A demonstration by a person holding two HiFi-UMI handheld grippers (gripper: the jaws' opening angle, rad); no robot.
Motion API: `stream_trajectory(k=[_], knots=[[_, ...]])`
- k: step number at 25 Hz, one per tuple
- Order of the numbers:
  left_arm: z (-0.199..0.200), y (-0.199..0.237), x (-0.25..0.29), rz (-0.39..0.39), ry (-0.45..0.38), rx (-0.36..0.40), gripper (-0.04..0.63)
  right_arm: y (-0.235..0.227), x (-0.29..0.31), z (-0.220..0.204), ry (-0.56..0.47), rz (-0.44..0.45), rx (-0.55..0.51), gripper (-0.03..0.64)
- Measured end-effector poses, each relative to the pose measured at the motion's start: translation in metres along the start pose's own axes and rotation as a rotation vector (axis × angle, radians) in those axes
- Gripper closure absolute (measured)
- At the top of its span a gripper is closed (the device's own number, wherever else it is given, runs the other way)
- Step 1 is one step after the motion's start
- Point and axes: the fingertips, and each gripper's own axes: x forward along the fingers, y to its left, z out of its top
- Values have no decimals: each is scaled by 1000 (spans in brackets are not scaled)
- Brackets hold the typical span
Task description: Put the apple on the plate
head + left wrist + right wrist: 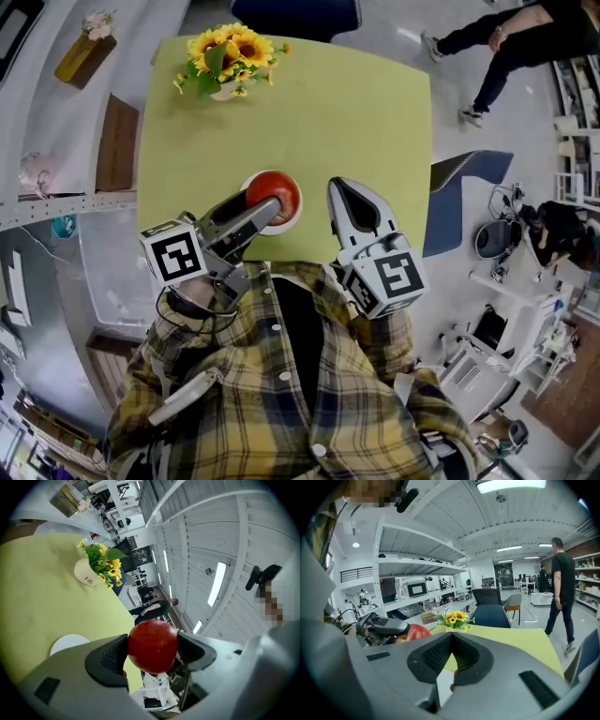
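Left claw [152,649] clamps the apple [153,644] over the plate [65,645]; right claw [451,640] closed, empty.

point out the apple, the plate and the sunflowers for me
apple [152,646], left gripper view, middle of its red skin
plate [64,644], left gripper view, bare white face
sunflowers [232,49], head view, yellow blooms in mid-bunch

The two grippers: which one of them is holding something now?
The left gripper: its jaws are shut on the red apple. The right gripper is different, because its jaws are shut with nothing between them.
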Motion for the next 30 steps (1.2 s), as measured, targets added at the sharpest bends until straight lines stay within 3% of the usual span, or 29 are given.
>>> stream_trajectory(k=[12,22,30], knots=[[-29,82,4,218,99,79,253,-1,16,-28,51,79,31,620],[-52,128,10,366,252,269,253,-8,23,-47,86,90,78,620],[-59,145,17,435,350,474,253,-15,23,-56,101,71,98,620]])
